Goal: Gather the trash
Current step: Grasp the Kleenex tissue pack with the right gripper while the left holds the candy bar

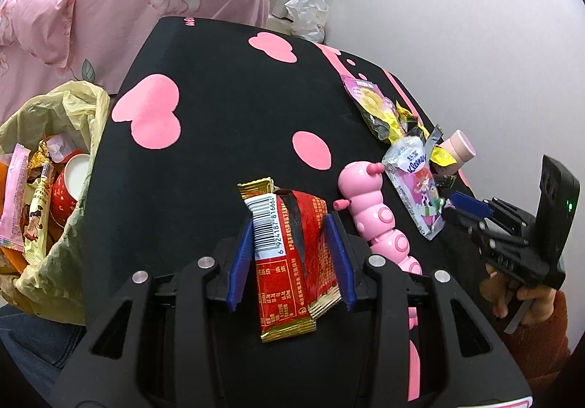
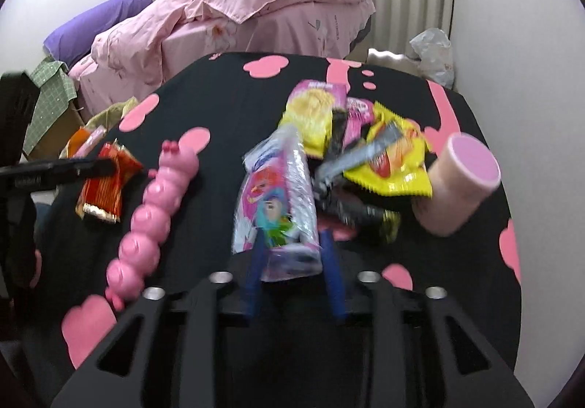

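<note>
from the left wrist, the left gripper (image 1: pixel 292 236) tilts down over the black table with pink spots (image 1: pixel 204 137), its blue fingers (image 1: pixel 241 254) pressed on both sides of a red and gold snack wrapper (image 1: pixel 289 261), barcode up. a yellow trash bag (image 1: pixel 55 188) with wrappers inside hangs off the table's left edge. a pink caterpillar toy (image 1: pixel 376 214) lies just right of the wrapper. at far right a hand (image 1: pixel 519 294) in a rust sleeve holds the right gripper (image 1: pixel 464 210), aimed at a kleenex tissue pack (image 1: pixel 416 188).

from the right wrist (blurred), the right gripper (image 2: pixel 292 261) slants down, jaws about half open astride the near end of the tissue pack (image 2: pixel 278 203); whether the pads touch it i cannot tell. yellow wrappers (image 2: pixel 395 159) and a pink cup (image 2: pixel 457 185) on its side lie beyond.
</note>
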